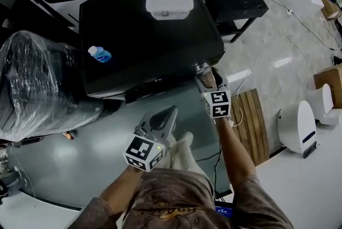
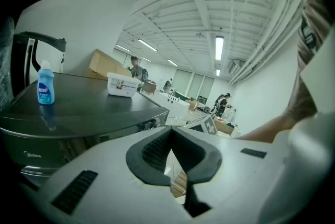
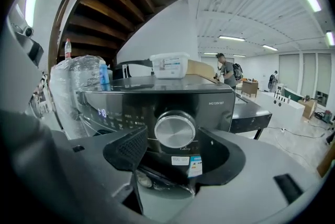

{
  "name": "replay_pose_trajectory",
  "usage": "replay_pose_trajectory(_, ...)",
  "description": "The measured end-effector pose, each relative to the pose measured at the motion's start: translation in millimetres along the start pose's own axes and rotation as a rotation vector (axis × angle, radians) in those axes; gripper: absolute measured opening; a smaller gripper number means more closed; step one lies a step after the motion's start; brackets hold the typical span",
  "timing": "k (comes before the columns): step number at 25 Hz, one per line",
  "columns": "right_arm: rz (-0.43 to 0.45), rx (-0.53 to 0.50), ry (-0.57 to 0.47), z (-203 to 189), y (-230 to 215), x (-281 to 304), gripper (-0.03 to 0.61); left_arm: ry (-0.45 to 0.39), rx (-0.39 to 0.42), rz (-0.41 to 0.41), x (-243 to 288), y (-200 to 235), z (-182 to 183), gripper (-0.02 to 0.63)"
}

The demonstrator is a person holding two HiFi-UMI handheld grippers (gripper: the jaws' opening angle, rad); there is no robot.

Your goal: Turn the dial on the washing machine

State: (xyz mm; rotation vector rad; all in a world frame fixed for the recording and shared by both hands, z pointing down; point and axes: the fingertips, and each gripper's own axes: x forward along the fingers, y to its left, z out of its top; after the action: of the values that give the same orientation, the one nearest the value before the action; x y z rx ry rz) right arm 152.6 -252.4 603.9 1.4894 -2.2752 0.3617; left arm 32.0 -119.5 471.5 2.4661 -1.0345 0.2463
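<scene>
the dial (image 3: 175, 130) is the round silver knob on the dark front panel of the washing machine (image 3: 131, 100), right of the lit display. in my right gripper view it sits framed between the jaws. my right gripper (image 3: 175, 159) is released, its jaws spread wide to either side of the knob, and i can't see either pad touching it. in the head view it is up against the machine's front right corner. my left gripper (image 2: 175, 157) is clenched on nothing and hangs back from the machine's front. on the machine's flat top stand a blue bottle (image 1: 100, 54) near the left edge and a white lidded box (image 1: 169, 6) toward the back. a plastic-wrapped appliance (image 1: 37, 83) stands just beside the machine on its left.
</scene>
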Motion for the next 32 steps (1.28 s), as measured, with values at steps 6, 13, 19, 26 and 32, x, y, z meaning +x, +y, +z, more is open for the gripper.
replay_pose_trajectory(6, -0.008, -0.009, 0.016, -3.7, -4.7, 13.2, 0.279, 0.001, -0.006, 0.011, 3.2, 2.9, -0.3, -0.002)
replay_pose_trajectory(13, -0.015, 0.007, 0.023, -3.3, -4.5, 19.8, 0.273, 0.004, -0.017, 0.026, 3.4, 7.6, 0.9, -0.002)
replay_pose_trajectory(19, 0.004, 0.091, 0.01, -5.3, -5.2, 20.2, 0.267, 0.011, -0.028, 0.022, 5.8, 5.3, -1.3, -0.002)
replay_pose_trajectory(26, 0.065, 0.255, -0.007, -6.3, -6.3, 20.4, 0.265, 0.019, -0.025, 0.019, 7.5, 2.9, -4.9, -0.002)
replay_pose_trajectory(32, 0.112, 0.44, -0.02, -8.1, -8.2, 20.4, 0.265, 0.024, -0.027, 0.021, 6.2, 3.4, -6.8, -0.002)
